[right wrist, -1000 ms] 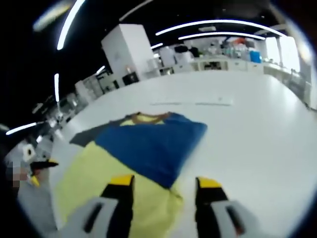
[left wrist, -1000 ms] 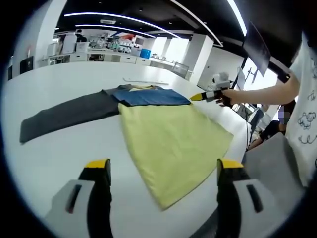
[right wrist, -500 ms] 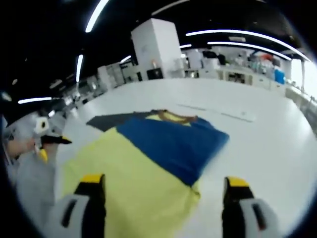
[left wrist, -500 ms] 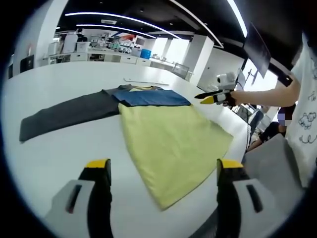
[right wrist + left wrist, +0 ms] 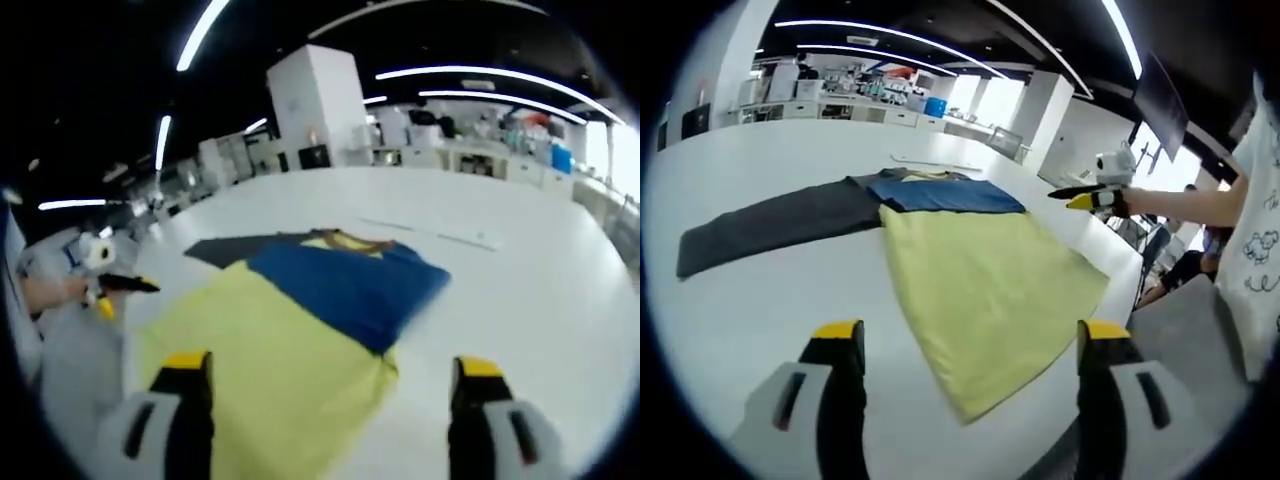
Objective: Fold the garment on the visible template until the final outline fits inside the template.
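- The garment lies flat on the white table; its yellow body spreads toward the table's near edge, and a blue panel sits folded across the collar end.
- A dark grey sleeve stretches out from the blue panel, well away from the yellow body and not yet folded in.
- In the right gripper view the same garment shows the blue panel over the collar, with the grey sleeve poking out beyond it.
- I cannot make out the template; a thin pale strip lies on the table beyond the collar, well apart from the garment.
- My judgement: one fold looks done at the blue side; the grey sleeve and the long yellow body are left, so the task is early to midway.
- The left gripper hangs above the yellow hem, jaws spread wide and holding nothing.
- The right gripper, seen in its own view, hovers over the yellow body beside the blue panel, jaws likewise apart and empty.
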Demonstrator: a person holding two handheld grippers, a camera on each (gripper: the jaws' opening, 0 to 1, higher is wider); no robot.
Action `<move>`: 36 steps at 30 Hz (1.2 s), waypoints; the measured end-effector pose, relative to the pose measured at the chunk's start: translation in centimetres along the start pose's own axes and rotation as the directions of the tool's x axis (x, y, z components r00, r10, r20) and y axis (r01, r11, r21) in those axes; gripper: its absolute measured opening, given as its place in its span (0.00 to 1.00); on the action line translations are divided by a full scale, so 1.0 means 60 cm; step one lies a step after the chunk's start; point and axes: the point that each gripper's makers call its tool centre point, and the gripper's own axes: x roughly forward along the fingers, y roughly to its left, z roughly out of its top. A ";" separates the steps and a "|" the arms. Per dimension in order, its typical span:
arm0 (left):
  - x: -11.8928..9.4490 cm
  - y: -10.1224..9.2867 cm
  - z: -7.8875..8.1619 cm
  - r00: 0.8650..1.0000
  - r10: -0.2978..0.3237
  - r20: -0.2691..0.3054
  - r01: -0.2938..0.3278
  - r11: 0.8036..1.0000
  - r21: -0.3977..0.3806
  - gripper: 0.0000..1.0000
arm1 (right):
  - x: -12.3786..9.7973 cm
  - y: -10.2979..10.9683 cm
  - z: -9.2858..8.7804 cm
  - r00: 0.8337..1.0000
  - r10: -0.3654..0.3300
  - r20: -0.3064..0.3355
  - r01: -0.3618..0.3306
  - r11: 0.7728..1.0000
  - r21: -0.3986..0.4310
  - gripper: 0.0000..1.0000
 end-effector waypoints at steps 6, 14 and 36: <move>-0.010 0.047 0.003 0.999 0.028 0.028 -0.027 0.999 -0.022 0.84 | -0.028 0.008 -0.007 1.000 0.002 -0.017 -0.003 0.999 -0.034 0.99; -0.034 0.108 0.029 0.996 0.077 0.039 -0.077 0.997 0.002 0.84 | -0.055 0.026 0.006 1.000 0.009 0.007 -0.009 1.000 -0.022 0.99; -0.152 0.388 0.092 0.896 0.421 0.139 -0.399 0.903 -0.161 0.61 | -0.087 0.076 -0.013 0.999 0.026 0.044 -0.028 0.998 0.056 0.98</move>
